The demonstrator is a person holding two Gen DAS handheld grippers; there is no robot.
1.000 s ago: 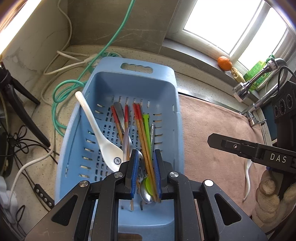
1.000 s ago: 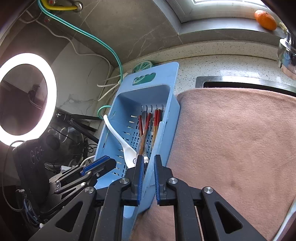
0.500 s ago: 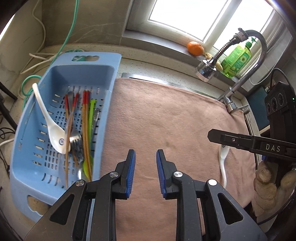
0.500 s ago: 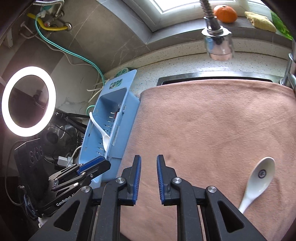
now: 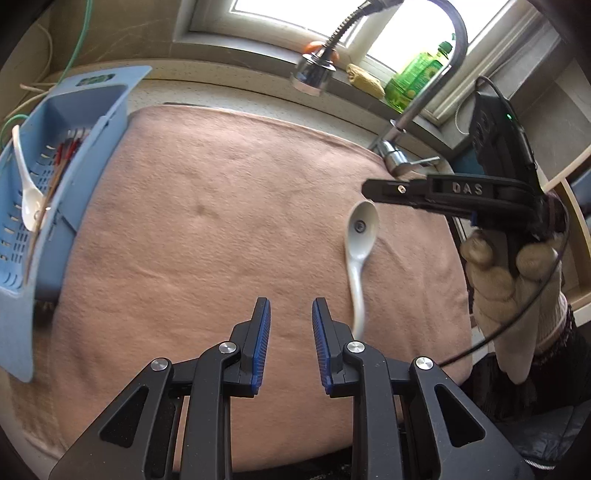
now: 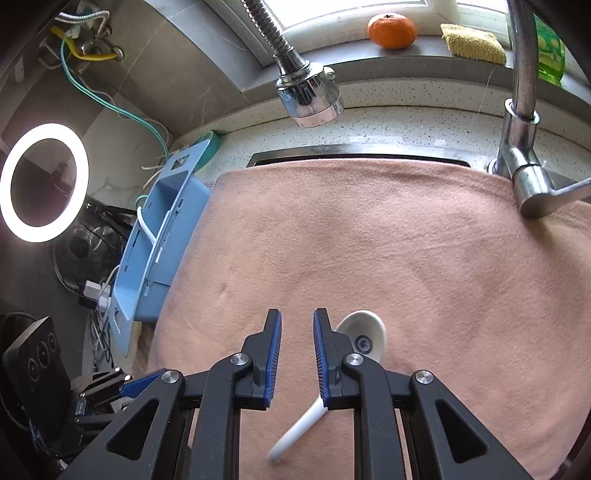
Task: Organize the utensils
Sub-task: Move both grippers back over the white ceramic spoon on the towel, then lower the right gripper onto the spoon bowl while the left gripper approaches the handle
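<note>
I count two white spoons: one (image 5: 360, 236) on the towel (image 5: 221, 221), one (image 5: 27, 184) in the single blue basket (image 5: 110, 110). One orange (image 6: 392, 25), one sponge (image 6: 472, 42).

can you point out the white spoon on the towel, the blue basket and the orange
white spoon (image 5: 361, 226), left wrist view, on its bowl
blue basket (image 5: 110, 127), left wrist view, on its right wall
orange (image 6: 392, 26), right wrist view, on the middle of the fruit

Open towel (image 5: 221, 229) offers free passage at centre. Obstacles: basket (image 5: 55, 184) along its left edge, faucet head (image 6: 308, 96) hanging over the far edge, faucet base (image 6: 524, 177) at the right corner, spoon (image 5: 358, 236) lying right.
</note>
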